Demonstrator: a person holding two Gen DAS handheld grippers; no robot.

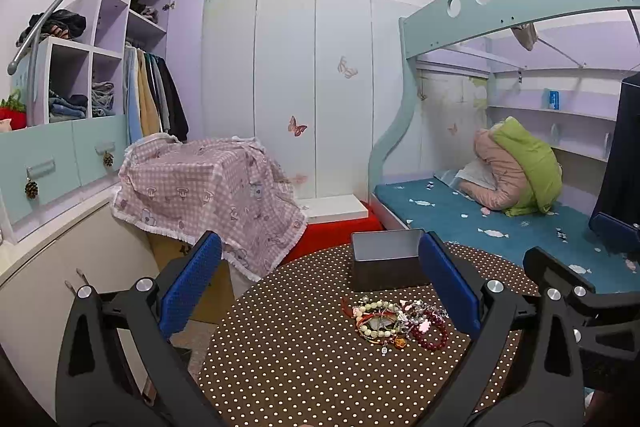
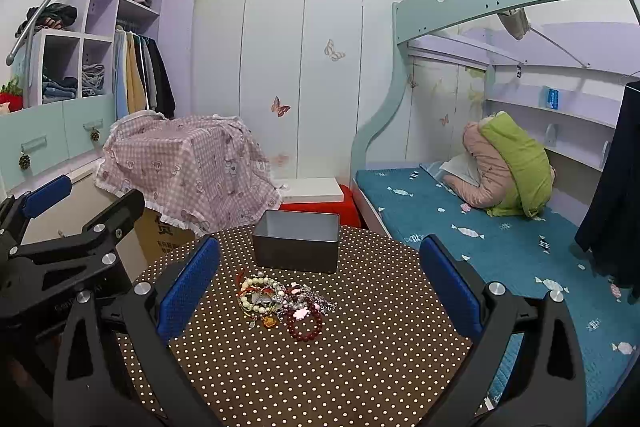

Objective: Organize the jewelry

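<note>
Dotted brown counter (image 2: 320, 367) carries a bracelet pile (image 2: 282, 305) with a grey tin (image 2: 296, 247) at twelve o'clock, while left tongs (image 1: 320, 287) and right tongs (image 2: 320, 287) hover wide open, empty.

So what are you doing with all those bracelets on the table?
Nothing has been picked up yet. A tangled pile of bead bracelets lies on the round polka-dot table, just in front of an open grey metal box that looks empty. A person holds two grippers above the table: the left gripper and the right gripper are both open, holding nothing. The bracelets probably go into the box next.
</note>
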